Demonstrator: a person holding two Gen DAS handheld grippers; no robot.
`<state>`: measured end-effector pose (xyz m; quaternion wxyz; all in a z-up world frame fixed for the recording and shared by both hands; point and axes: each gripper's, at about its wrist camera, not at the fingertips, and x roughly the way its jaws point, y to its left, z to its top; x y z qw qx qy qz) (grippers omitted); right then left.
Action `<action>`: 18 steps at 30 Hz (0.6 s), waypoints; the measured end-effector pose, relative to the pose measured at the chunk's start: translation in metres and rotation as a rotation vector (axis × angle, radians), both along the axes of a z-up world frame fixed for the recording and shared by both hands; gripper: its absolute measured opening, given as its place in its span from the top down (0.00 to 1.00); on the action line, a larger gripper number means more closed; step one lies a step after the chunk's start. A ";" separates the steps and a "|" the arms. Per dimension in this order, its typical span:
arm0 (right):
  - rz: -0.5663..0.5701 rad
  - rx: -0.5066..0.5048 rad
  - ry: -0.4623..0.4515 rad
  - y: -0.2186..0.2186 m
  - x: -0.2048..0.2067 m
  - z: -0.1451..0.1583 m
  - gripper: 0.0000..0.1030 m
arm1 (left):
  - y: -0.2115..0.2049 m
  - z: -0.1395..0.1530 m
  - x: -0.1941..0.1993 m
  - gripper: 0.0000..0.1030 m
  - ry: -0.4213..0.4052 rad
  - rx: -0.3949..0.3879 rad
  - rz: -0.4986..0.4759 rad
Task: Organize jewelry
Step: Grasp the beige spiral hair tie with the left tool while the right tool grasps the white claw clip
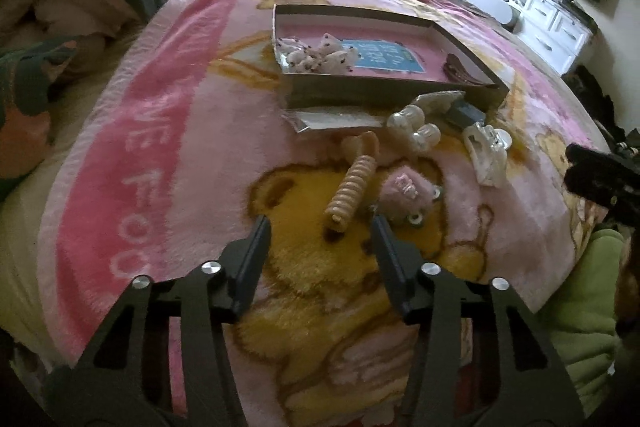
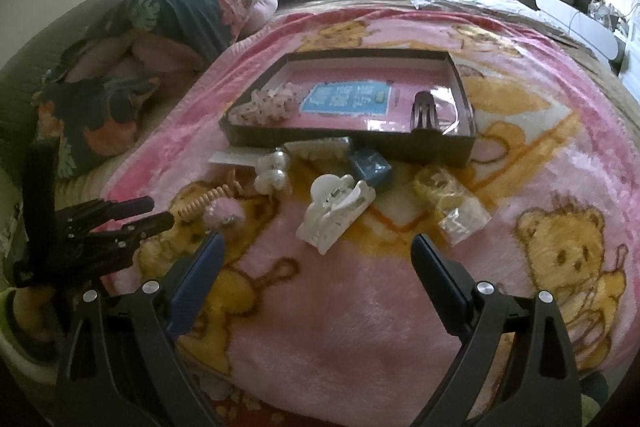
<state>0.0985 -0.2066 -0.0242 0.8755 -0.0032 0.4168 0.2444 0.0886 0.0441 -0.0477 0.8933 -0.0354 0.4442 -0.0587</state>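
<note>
Jewelry and hair pieces lie loose on the pink bear blanket [image 2: 360, 307], bunched just before the near wall of the shallow box [image 2: 460, 87]. Box sits mid-blanket, toward the window end.

Done so far, by the look of it: two lots are inside. A pale fluffy cluster [image 2: 272, 103] is in the box's left part, a dark snap clip [image 2: 422, 109] in its right part. A blue card lies flat on the box floor between them.

Left to sort, on the blanket: white claw clip [image 2: 336, 213], pearl clip [image 2: 272, 171], coil tie [image 1: 352, 187], pink pom tie [image 1: 404, 187], blue piece [image 2: 370, 169], a yellow packet [image 2: 452, 203] nearer the right edge, and a flat white card against the box wall. Most of the job remains, I judge.

Left claw [image 1: 320, 227] points down at the coil tie and pom tie, jaws partly apart, nothing between the pads; the coil tie's near end sits just beyond the tips. Right claw [image 2: 316, 247] is wide apart, empty, just short of the white claw clip.

Hard to read: the packet's contents, only glints through plastic. The blue piece may be a small box or a clip. Pearl clip and a ribbed white item behind it overlap against the box wall. A green sleeve shows only at the frame edge.
</note>
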 end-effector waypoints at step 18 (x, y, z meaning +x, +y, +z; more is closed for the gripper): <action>-0.065 0.014 0.145 0.018 0.051 -0.039 0.25 | -0.022 -0.024 0.042 0.89 0.044 -0.002 -0.104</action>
